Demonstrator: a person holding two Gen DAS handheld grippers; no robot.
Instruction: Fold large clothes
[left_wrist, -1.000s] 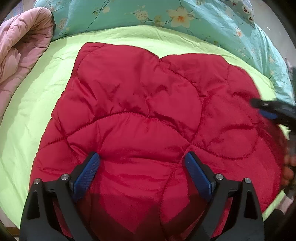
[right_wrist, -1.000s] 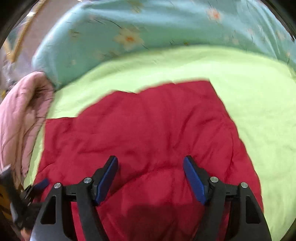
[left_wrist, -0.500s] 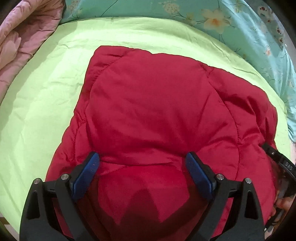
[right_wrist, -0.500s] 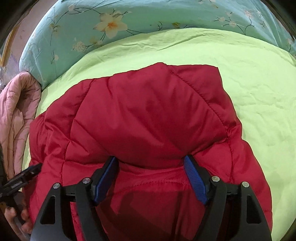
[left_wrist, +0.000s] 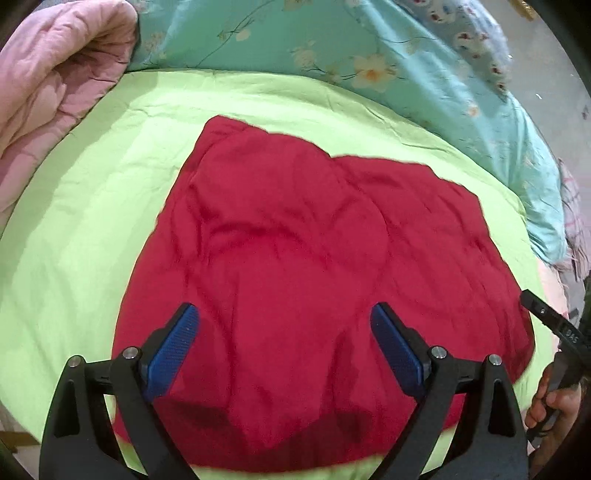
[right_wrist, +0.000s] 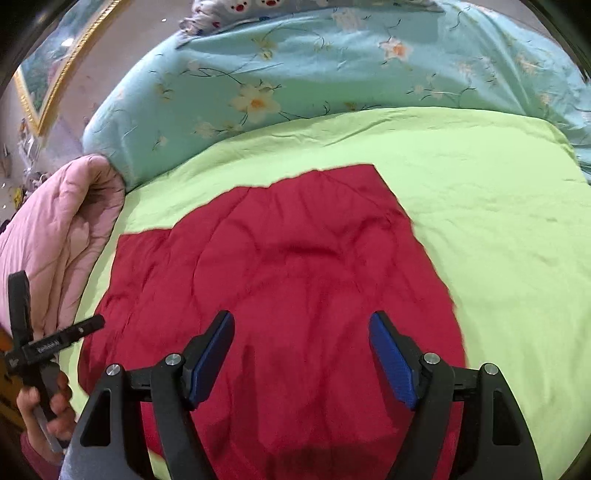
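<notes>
A red quilted jacket (left_wrist: 303, 258) lies folded into a flat rough rectangle on the lime-green sheet (left_wrist: 92, 206); it also shows in the right wrist view (right_wrist: 288, 273). My left gripper (left_wrist: 284, 343) is open and empty, held above the jacket's near part. My right gripper (right_wrist: 301, 350) is open and empty, also above the jacket's near part. The right tool's handle and hand show at the right edge of the left view (left_wrist: 557, 332); the left tool shows at the left edge of the right view (right_wrist: 40, 347).
A pink quilt (left_wrist: 48, 81) is bunched at the left of the bed, also seen in the right view (right_wrist: 55, 236). A teal floral duvet (left_wrist: 332, 48) lies along the far side. A gold picture frame (right_wrist: 55, 62) hangs on the wall.
Both grippers have pulled back and up from the jacket, which looks smaller and flatter now. The puffed fold seen half a second ago has settled down.
</notes>
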